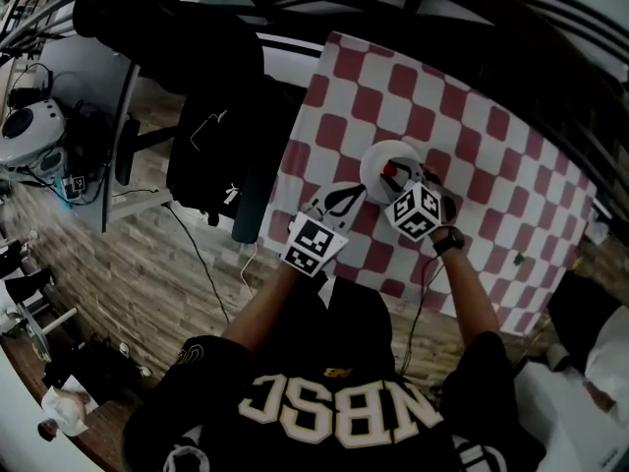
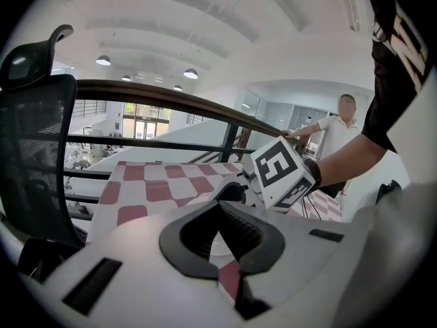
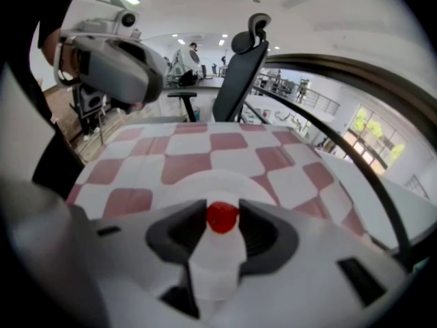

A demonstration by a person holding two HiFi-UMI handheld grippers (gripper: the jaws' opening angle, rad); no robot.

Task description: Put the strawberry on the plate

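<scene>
The strawberry (image 3: 222,217) is pinched in the right gripper (image 3: 222,224), over the white plate (image 3: 179,185) on the checkered cloth (image 3: 225,142). The placing step looks under way; the next move calls for lowering and letting go. The left gripper (image 2: 220,214) waits beside it, jaws together, empty.

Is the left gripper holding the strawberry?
No: the left gripper is shut on nothing, while the strawberry sits between the right gripper's jaws.

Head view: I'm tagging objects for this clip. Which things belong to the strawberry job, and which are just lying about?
In the job:
- strawberry, clamped in the right gripper
- plate
- checkered tablecloth under the plate

Just lying about:
- left gripper, shut and empty
- office chair
- floor cable
</scene>
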